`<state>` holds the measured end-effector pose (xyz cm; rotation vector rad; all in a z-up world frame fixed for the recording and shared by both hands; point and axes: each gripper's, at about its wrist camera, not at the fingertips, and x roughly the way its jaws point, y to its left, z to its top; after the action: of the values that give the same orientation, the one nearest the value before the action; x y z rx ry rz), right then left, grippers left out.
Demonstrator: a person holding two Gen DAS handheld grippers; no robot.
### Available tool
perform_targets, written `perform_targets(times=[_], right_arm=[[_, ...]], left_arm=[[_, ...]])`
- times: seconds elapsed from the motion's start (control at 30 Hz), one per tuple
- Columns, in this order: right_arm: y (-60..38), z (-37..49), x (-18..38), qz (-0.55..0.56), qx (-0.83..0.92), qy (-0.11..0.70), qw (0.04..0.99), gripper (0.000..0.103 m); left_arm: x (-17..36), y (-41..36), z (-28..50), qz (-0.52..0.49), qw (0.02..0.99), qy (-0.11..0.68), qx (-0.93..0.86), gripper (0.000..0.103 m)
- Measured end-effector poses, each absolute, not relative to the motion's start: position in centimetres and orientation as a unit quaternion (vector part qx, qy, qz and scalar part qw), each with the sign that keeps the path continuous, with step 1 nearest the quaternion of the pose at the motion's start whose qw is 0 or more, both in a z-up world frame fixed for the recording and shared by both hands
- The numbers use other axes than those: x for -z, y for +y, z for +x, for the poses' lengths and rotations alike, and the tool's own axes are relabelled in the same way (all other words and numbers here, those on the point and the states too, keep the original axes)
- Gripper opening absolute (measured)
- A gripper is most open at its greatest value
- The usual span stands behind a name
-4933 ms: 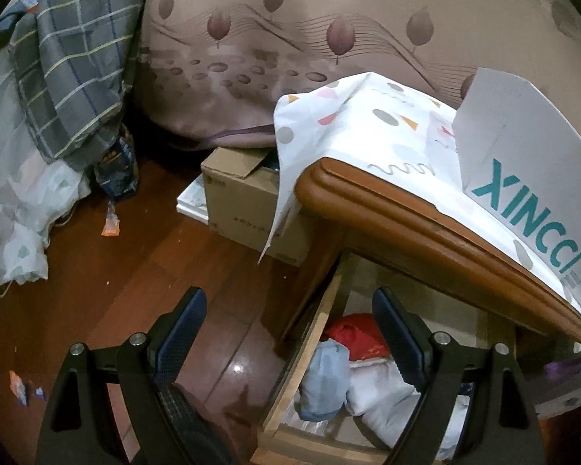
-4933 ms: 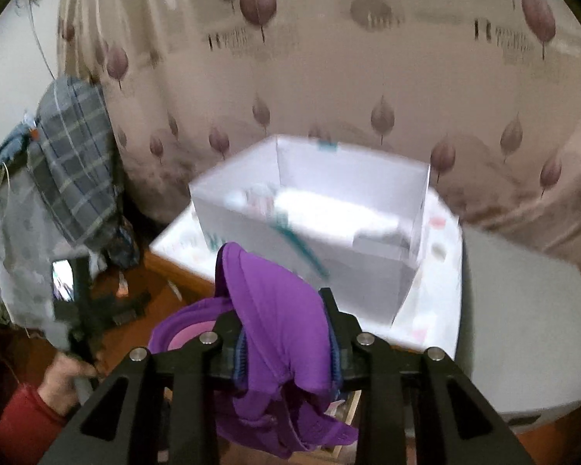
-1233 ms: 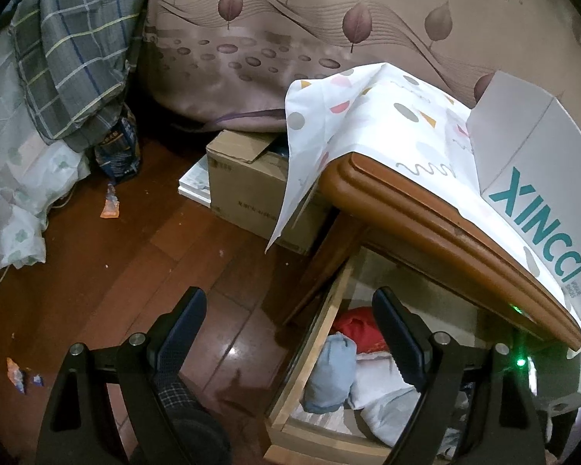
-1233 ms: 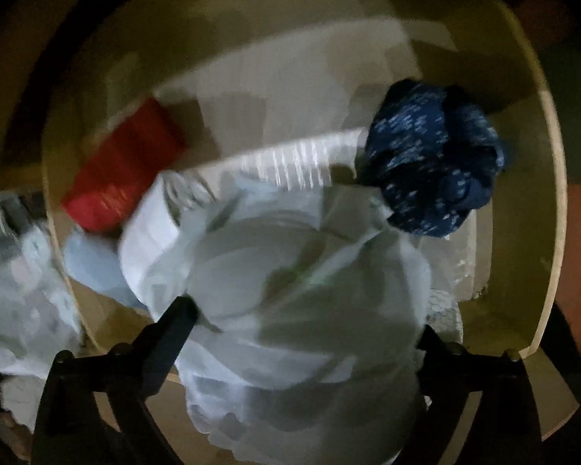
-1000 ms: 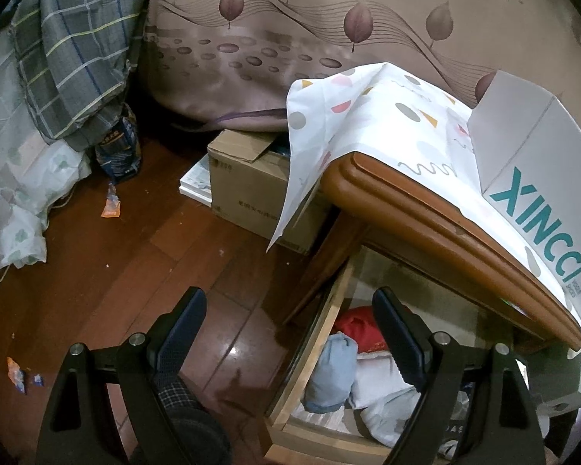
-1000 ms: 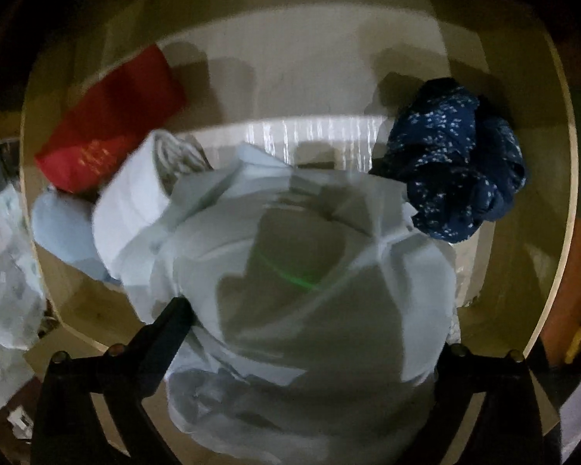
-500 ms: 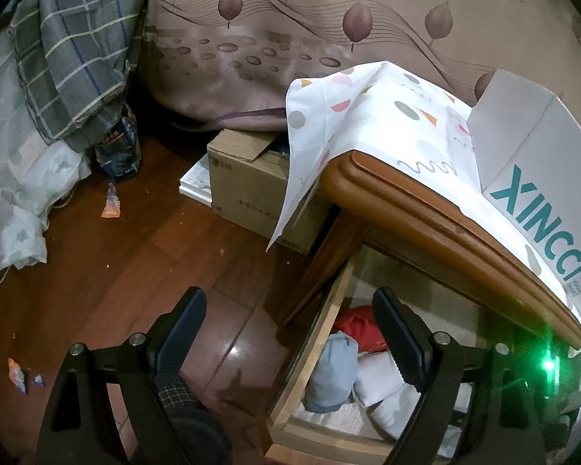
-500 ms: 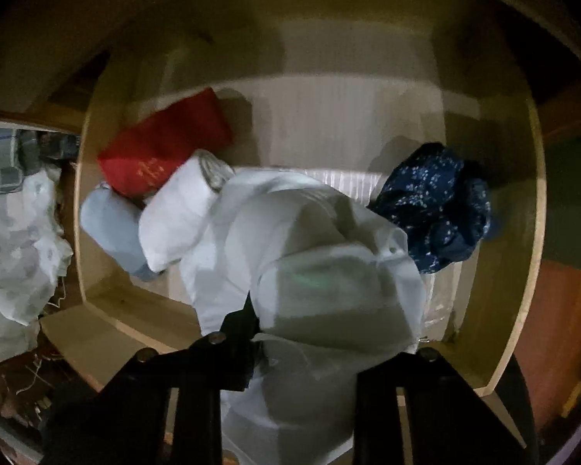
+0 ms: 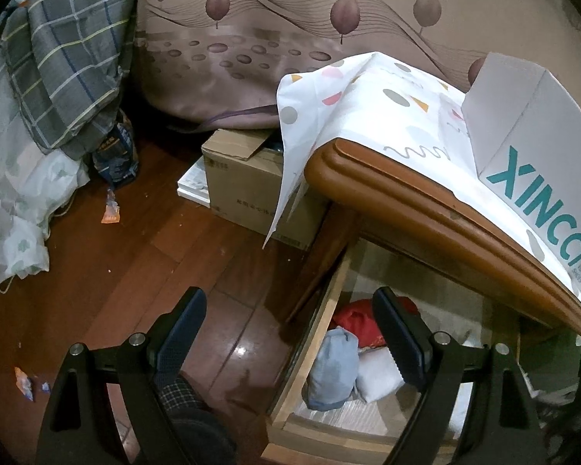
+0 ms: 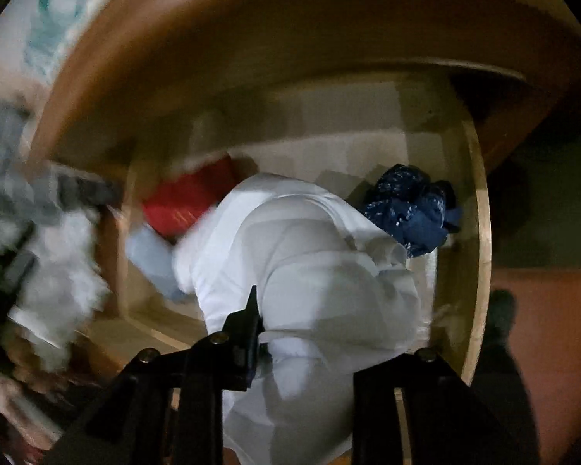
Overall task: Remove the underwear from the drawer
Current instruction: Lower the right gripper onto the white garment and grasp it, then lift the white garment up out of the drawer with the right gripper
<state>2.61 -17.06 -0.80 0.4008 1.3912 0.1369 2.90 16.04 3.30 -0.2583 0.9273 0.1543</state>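
In the right wrist view, my right gripper (image 10: 310, 341) is shut on a bunched white piece of underwear (image 10: 310, 263), which hangs above the open wooden drawer (image 10: 480, 232). The cloth covers the right finger. Still in the drawer are a red folded piece (image 10: 189, 201), a navy dotted piece (image 10: 410, 213) and a pale blue roll (image 10: 151, 259). My left gripper (image 9: 288, 302) stands open with nothing between its fingers, above the floor beside the drawer (image 9: 321, 329). That view also shows the red piece (image 9: 356, 314), the pale blue roll (image 9: 333, 368) and a white roll (image 9: 379, 372).
The table's brown edge (image 9: 426, 209) overhangs the drawer. On it lie a patterned white cloth (image 9: 368, 108) and a white XINCCI box (image 9: 542, 155). A cardboard box (image 9: 248, 178) stands on the wooden floor by the table, and bedding is piled at the left.
My right gripper has shut on the white underwear and risen with it, so the drawer now lies farther below. The left gripper has not moved.
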Motion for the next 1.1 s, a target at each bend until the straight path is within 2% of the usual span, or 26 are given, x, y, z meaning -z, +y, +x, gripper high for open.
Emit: perform_targets(times=[0.33,0.5,0.77,0.87,0.93,1.0,1.1], right_arm=[[-19.5,2.1,-1.6,0.253,-0.066,0.602,0.755,0.024],[-21.8,1.6,-0.4,0.359,-0.079,0.591,0.718,0.024],[-20.9,1.7,0.3,0.26,-0.06,0.611,0.745,0.024],[-20.8,1.7,1.0,0.22,-0.045,0.622,0.75,0.029],[-20.3,1.7,1.8,0.181,-0.039,0.633,0.752,0.038],[-19.6,1.6,2.1,0.151,-0.04,0.639,0.753,0.042],[-18.0,1.9,2.4,0.099,-0.053,0.647,0.754,0.057]], left_arm=[[-3.1,15.6,3.0,-0.115,0.883,0.45,-0.07,0.085],[-2.9,15.4,3.1,-0.115,0.88,0.456,-0.068,0.085],[-2.6,15.0,3.1,-0.104,0.879,0.46,-0.064,0.085],[-2.6,15.0,3.2,-0.105,0.879,0.46,-0.064,0.085],[-2.6,15.0,3.2,-0.105,0.879,0.46,-0.063,0.085],[-2.6,15.0,3.2,-0.104,0.879,0.46,-0.064,0.085],[-2.6,15.1,3.2,-0.107,0.879,0.461,-0.063,0.085]])
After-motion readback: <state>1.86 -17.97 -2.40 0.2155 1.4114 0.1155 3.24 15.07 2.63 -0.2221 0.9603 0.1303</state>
